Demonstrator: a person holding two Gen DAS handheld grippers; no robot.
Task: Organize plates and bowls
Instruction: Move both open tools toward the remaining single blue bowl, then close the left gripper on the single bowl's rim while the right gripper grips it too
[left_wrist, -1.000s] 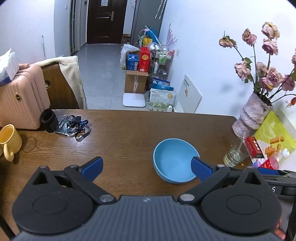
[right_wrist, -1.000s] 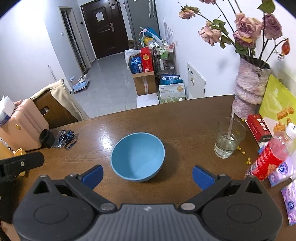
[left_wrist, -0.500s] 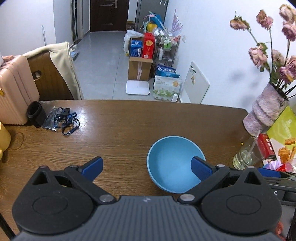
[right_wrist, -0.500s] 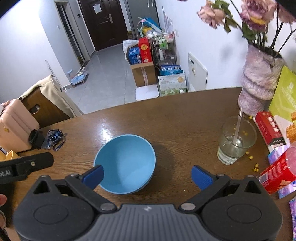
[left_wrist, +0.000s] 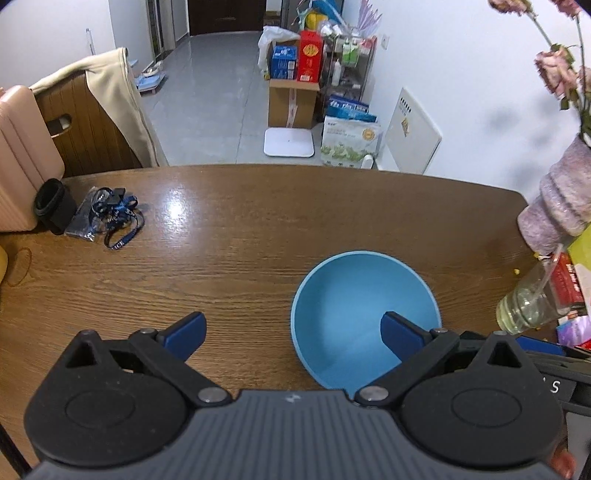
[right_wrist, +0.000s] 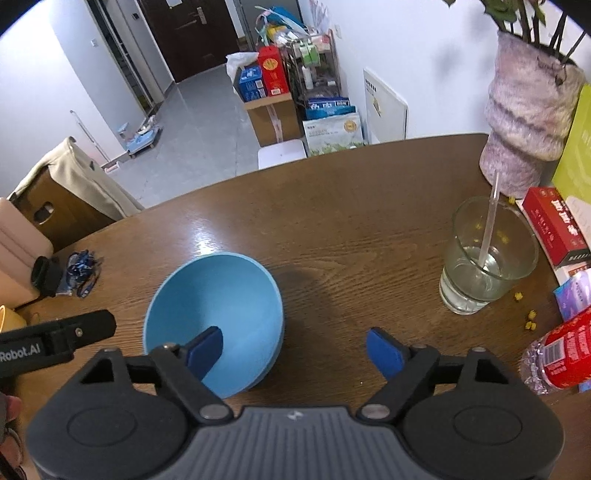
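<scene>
Our right gripper (right_wrist: 295, 349) straddles the bowl's (right_wrist: 221, 291) rim, jaws apart and just closing, not yet pressing. Our left gripper (left_wrist: 291, 332) stands open, one finger over the bowl.

Bowl on table, a gripper over each side of its rim.

The bowl (right_wrist: 218, 314) sat on the table (right_wrist: 351, 229). Right of it stood a glass (right_wrist: 487, 258), a vase (right_wrist: 528, 125) behind that. Far left lay a lanyard (left_wrist: 118, 218). The left gripper (left_wrist: 291, 332) straddled the bowl's left rim, the right gripper (right_wrist: 295, 349) its right rim.
</scene>
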